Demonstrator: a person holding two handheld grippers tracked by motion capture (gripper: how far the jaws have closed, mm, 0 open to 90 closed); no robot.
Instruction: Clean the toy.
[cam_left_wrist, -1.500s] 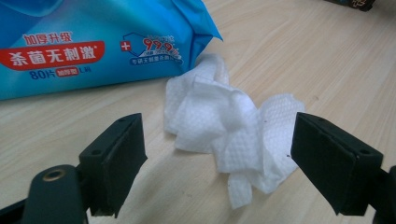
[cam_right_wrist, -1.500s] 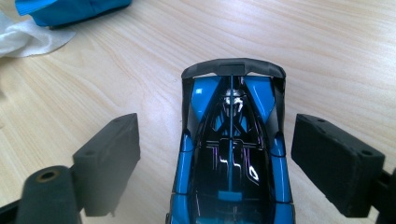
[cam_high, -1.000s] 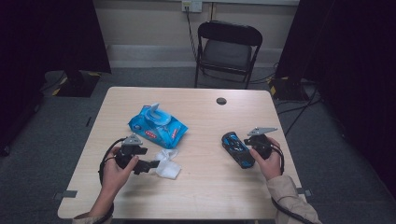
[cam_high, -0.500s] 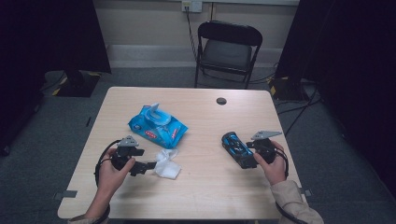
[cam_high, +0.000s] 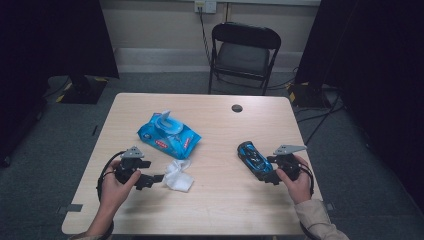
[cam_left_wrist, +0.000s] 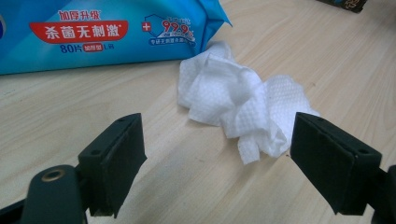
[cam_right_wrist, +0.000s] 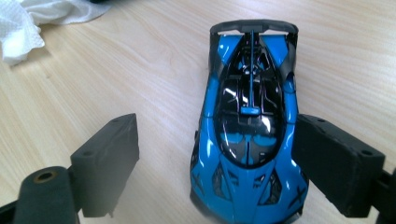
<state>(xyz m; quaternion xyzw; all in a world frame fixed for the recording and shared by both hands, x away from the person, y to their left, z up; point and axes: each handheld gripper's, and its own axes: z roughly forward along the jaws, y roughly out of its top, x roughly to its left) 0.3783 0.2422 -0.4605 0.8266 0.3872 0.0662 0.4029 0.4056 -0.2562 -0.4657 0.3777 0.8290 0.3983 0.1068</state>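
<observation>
A crumpled white wipe (cam_high: 178, 175) (cam_left_wrist: 233, 100) lies on the wooden table just in front of my left gripper (cam_high: 156, 178) (cam_left_wrist: 217, 135). Its jaws stand open, the wipe's near end between their tips and the right jaw at the wipe's edge. A blue and black toy car (cam_high: 252, 157) (cam_right_wrist: 250, 130) sits at the table's right. My right gripper (cam_high: 270, 169) (cam_right_wrist: 217, 130) is open around the car's near end; the right jaw lies close against the car's side and the left jaw stands apart from it.
A blue pack of wet wipes (cam_high: 169, 134) (cam_left_wrist: 93, 35) with its lid flap raised lies behind the wipe. A small black disc (cam_high: 237, 108) sits near the table's far edge. A black folding chair (cam_high: 243, 50) stands beyond the table (cam_high: 220, 200).
My right hand has drifted slightly right and toward the near edge, while the car stays put. The left hand and the wipe have hardly moved.
</observation>
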